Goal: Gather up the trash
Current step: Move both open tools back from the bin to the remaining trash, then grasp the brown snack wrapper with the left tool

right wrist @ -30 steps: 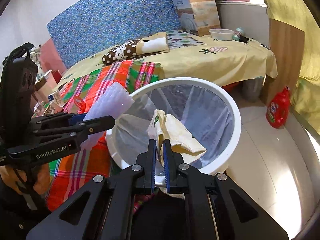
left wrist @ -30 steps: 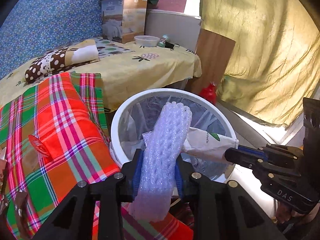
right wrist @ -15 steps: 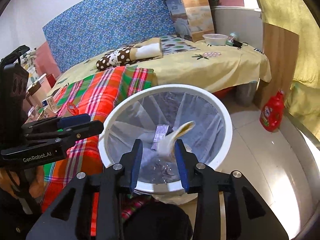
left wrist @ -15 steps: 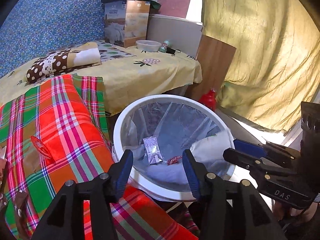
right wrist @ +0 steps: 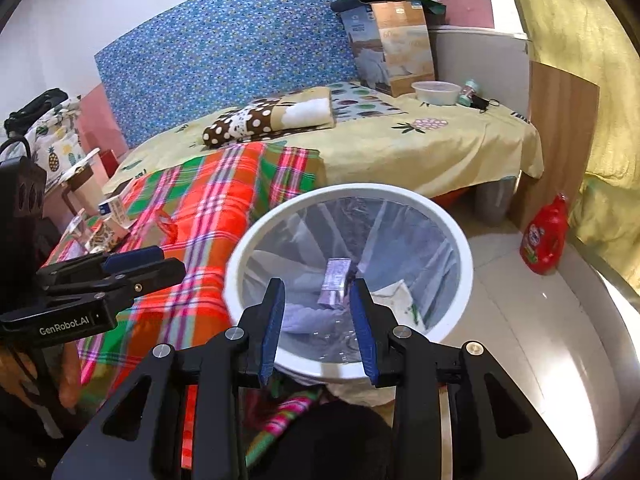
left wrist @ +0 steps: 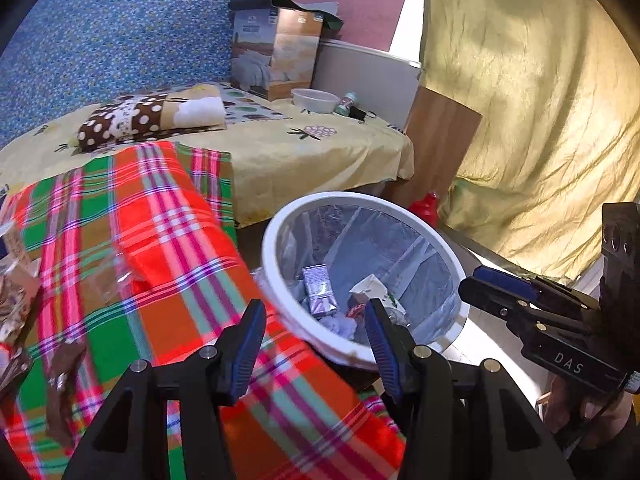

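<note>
My left gripper (left wrist: 316, 330) and right gripper (right wrist: 318, 320) have just been opening and stand spread, empty, over the bin (right wrist: 460, 240). Trash (right wrist: 338, 280) lies inside; my fingers (right wrist: 364, 324) hide part of it. Wrappers (left wrist: 16, 280) on the blanket (left wrist: 160, 240) are cut off, blurred.

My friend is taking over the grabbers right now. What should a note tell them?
Left gripper: open, nothing in it; its jaws have just been opening.
Right gripper: open and empty too, jaws just opened, over the bin.
The round white bin with a clear plastic liner stands on the floor beside the bed.
Done: a small purple packet, a cream paper wrapper and other scraps lie inside the bin.
Left: wrappers and small cartons sit on the red and green checked blanket, plus a crumpled clear wrapper. Probably fetch those next.
</note>
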`<state>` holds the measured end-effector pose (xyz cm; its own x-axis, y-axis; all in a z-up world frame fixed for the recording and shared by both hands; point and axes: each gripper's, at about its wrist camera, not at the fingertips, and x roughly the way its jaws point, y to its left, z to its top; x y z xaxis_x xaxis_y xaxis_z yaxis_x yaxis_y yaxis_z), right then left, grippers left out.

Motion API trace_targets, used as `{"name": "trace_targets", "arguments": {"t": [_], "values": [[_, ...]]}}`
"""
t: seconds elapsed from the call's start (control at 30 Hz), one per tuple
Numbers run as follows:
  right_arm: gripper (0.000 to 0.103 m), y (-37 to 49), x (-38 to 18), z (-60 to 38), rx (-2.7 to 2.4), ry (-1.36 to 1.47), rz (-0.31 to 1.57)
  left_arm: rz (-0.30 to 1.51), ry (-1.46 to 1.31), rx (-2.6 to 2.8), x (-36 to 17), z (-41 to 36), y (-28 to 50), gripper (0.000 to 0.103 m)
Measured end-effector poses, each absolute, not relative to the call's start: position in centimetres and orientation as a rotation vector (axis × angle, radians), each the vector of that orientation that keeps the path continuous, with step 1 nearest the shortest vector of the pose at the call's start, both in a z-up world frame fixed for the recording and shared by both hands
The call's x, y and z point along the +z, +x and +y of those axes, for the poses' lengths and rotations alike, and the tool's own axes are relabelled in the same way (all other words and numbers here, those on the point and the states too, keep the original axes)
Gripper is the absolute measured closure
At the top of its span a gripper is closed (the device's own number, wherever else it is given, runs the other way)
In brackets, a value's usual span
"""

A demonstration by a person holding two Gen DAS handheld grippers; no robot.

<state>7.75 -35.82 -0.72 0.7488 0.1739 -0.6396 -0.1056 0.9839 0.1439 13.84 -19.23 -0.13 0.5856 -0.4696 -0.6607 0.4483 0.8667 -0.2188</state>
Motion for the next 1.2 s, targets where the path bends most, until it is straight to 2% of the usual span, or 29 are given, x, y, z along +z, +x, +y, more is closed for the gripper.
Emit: {"name": "trace_targets", "arguments": {"t": [0.63,1.2], "values": [[0.067,6.7,-0.6,-29.0,0.305,0.086,0.729,0.748,-0.063,-0.333,0.0,-10.2,8.4,0.052],[0.067,7.2,-0.4,-24.5,0.389,0.053,0.761,0.740,-0.096,-0.166,-0.7,-3.3,8.5,0.052]]}}
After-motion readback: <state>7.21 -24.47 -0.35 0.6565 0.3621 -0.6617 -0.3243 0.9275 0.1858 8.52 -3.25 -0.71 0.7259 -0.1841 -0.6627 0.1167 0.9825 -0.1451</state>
